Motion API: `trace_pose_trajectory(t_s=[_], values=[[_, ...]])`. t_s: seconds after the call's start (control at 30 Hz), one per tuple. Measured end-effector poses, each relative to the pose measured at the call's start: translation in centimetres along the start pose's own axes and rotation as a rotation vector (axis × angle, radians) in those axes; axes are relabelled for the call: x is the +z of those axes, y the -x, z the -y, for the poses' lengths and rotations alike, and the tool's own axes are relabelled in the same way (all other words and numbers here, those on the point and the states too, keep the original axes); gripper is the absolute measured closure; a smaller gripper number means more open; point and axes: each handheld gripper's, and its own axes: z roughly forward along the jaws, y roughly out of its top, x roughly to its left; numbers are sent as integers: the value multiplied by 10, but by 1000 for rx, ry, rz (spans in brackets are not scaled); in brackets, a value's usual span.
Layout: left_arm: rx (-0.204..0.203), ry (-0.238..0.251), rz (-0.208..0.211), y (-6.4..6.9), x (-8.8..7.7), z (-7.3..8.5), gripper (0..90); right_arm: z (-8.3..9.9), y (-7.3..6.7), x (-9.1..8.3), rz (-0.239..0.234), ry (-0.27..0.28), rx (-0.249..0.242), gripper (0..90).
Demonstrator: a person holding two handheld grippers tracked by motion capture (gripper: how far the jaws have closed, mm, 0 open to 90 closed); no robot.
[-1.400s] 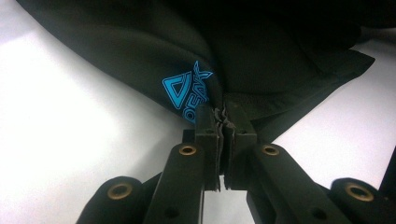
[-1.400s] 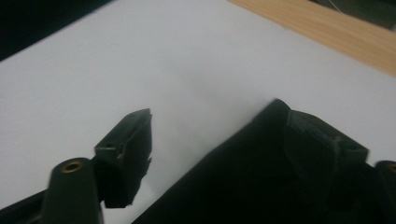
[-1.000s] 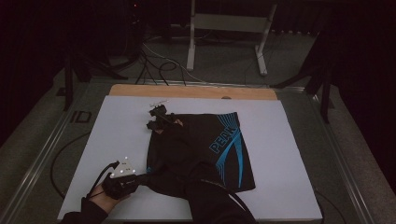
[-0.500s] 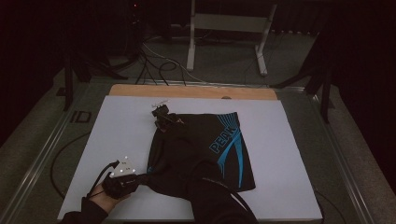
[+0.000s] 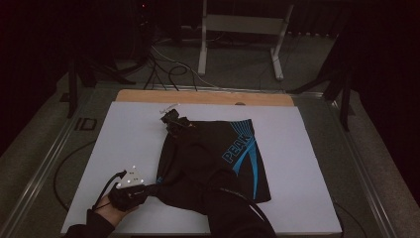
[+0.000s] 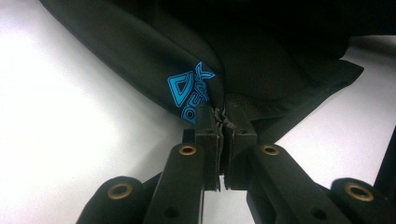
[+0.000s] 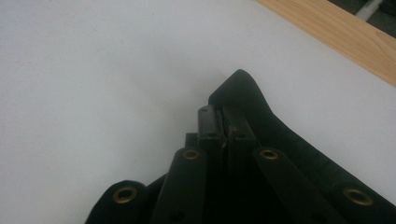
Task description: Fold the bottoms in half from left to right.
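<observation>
Black shorts [image 5: 237, 163] with a blue PEAK print lie flat on the white table [image 5: 307, 148]. At the near left, my left gripper [image 5: 154, 181] is shut on a corner of the shorts [image 6: 140, 51], beside a small blue logo; cloth is pinched between its pads. My right gripper [image 5: 173, 120] is at the shorts' far left corner, the forearm reaching over the cloth. Its jaws have just been closing, and they now pinch a fold of the black fabric [image 7: 289, 135] against the table. In their own views, the left gripper [image 6: 222, 114] and right gripper [image 7: 222, 114] both show jaws pressed together.
A wooden strip [image 5: 208, 96] runs along the table's far edge. Beyond it, a metal stand [image 5: 242, 29] and cables [image 5: 168, 69] sit on the floor. White surface lies bare left and right of the shorts.
My right gripper has edged a little right onto the shorts' far left corner. The left gripper and its corner have stayed put.
</observation>
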Motion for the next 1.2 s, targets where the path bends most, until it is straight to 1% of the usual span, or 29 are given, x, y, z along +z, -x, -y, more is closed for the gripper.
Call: trace_pose_trajectory(t_s=[0.03,0.13,0.23,0.27,0.4,0.43,0.5,0.53,0.57,0.6,0.63,0.67,0.73,0.77,0.8,0.9,0.93,0.97,1.03,1.07,1.13,1.17,1.2], values=[[1,0,-1,0,0,0,867,0,2,-2,-10,-1,-6,879],[4,-3,-3,1,0,0,867,-1,3,-4,-19,1,-18,881],[2,0,-4,1,0,-1,867,-1,3,-6,-20,7,-23,882],[0,1,-4,1,0,-1,867,-1,4,-7,-21,8,-39,882],[2,4,-1,2,0,-2,867,-2,5,-10,-28,8,-43,882],[4,8,0,3,-1,-4,867,-2,6,-12,-39,15,-41,883],[3,11,1,4,-1,-5,867,-3,7,-14,-42,18,-36,882],[3,11,1,4,-1,-5,867,-3,8,-16,-41,23,-41,882],[-2,21,16,7,-2,-8,867,-3,8,-16,-41,23,-41,883],[-3,23,12,8,-2,-9,867,-5,12,-21,-46,43,-40,883],[-2,24,13,9,-3,-11,867,-5,12,-23,-46,43,-36,883],[2,27,15,11,-3,-13,867,-6,15,-27,-45,51,-46,883],[10,30,14,12,-4,-15,867,-6,15,-27,-45,51,-46,883],[12,42,24,13,-4,-18,867,-8,19,-33,-48,55,-38,883],[14,48,27,13,-4,-20,867,-8,21,-35,-44,60,-51,882],[21,46,29,14,-4,-23,867,-9,23,-40,-47,66,-47,883],[21,46,29,14,-4,-23,867,-9,25,-42,-44,67,-54,883],[34,46,28,18,-3,-27,867,-10,29,-47,-45,75,-50,883],[36,48,31,19,-3,-28,867,-10,32,-51,-45,79,-50,883],[40,49,33,20,-4,-31,867,-10,34,-54,-51,80,-41,883],[40,49,33,20,-4,-31,867,-9,36,-55,-50,83,-46,883],[46,51,35,21,-4,-34,867,-9,36,-55,-50,83,-46,883],[47,55,37,22,-5,-37,867,-8,40,-60,-51,92,-38,883]])
